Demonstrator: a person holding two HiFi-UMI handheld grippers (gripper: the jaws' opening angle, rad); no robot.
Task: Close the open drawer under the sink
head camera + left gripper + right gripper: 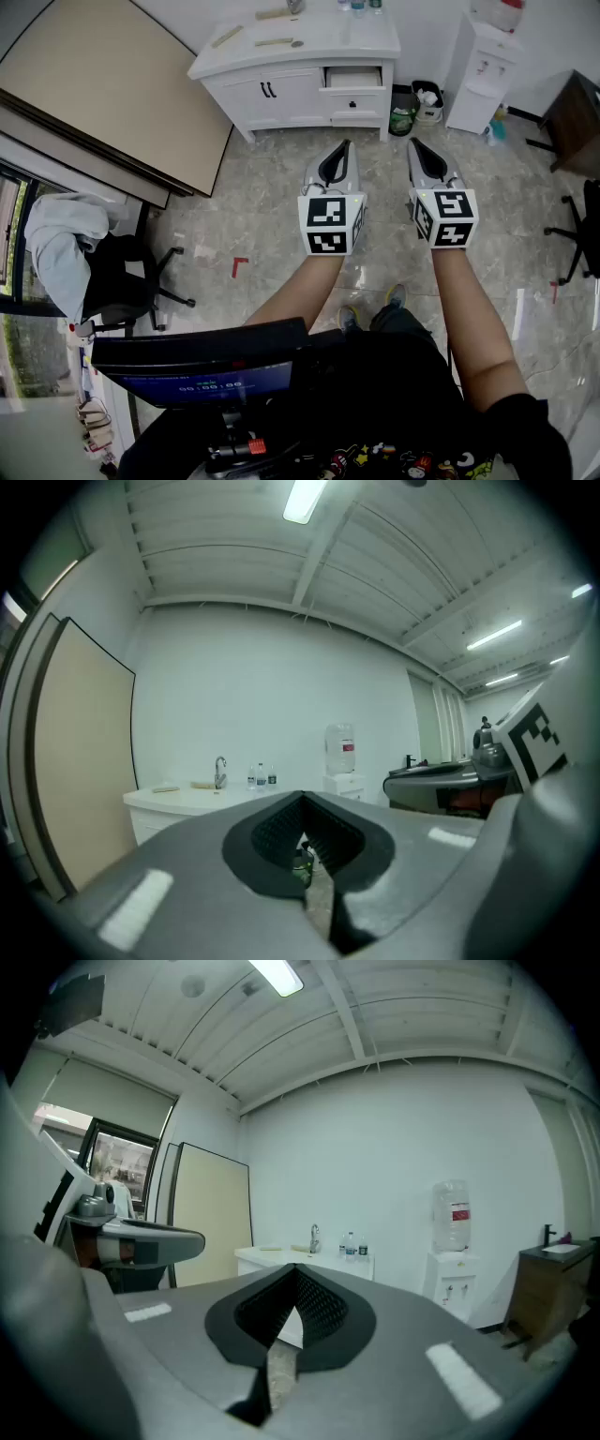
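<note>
Grey plastic left gripper (344,148) and right gripper (414,143), jaws together and empty, stand well apart from the open white drawer (354,79), upper right of the white sink cabinet (281,96); narrow tips could skid off its front.

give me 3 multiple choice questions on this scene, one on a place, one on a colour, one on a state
1. Where on the sink cabinet is the open drawer?
A) upper right of its front
B) lower left of its front
C) its left side wall

2. What colour is the sink cabinet?
A) black
B) white
C) green

3. How do the jaws of the left hand-held gripper stand?
A) wide apart
B) shut on a bottle
C) together, with nothing between

Answers: 1 A, it juts out at the front's upper right in the head view. 2 B, it is white all over. 3 C, the tips meet in the left gripper view and hold nothing.
</note>
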